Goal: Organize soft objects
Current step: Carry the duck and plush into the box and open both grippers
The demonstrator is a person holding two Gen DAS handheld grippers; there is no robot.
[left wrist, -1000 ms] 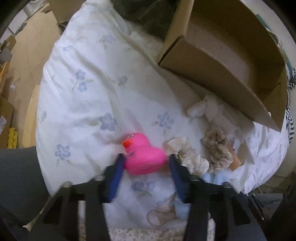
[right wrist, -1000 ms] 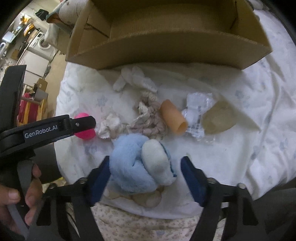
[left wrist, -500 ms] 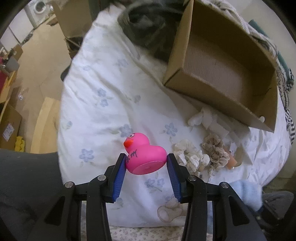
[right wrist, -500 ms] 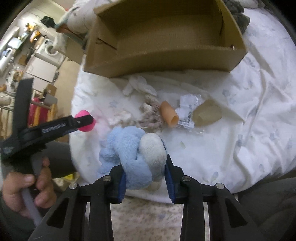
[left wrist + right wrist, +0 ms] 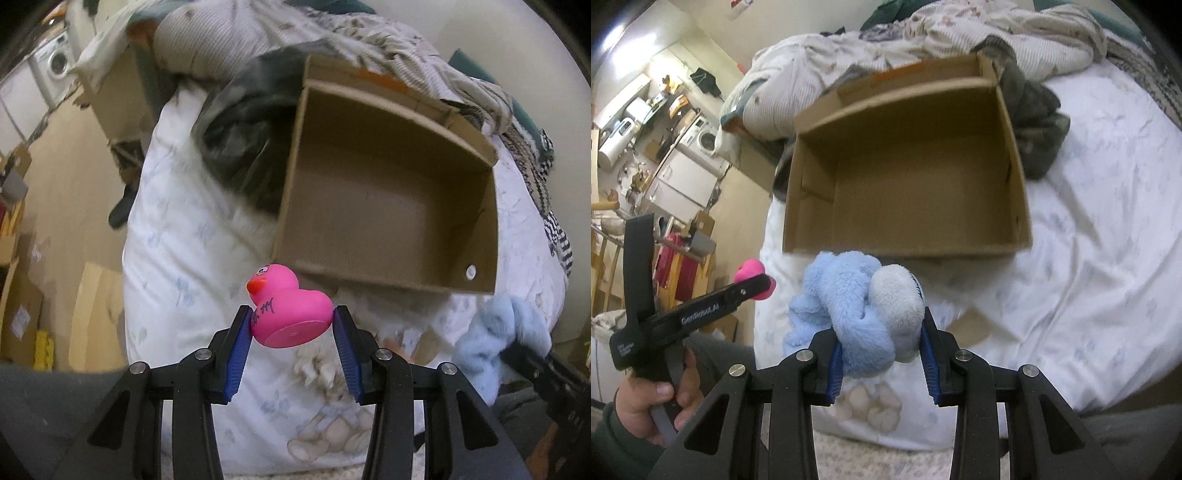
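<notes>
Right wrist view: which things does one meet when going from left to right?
Left gripper holding pink duck → blue plush toy in right gripper → cardboard box → dark green cloth.

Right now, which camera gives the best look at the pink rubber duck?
The left wrist view. There the pink rubber duck sits centred and whole between the left gripper fingers, with its orange beak, handwritten marks and flat base visible. In the right wrist view, only a small pink part of it shows at the far left, behind a gripper finger.
</notes>
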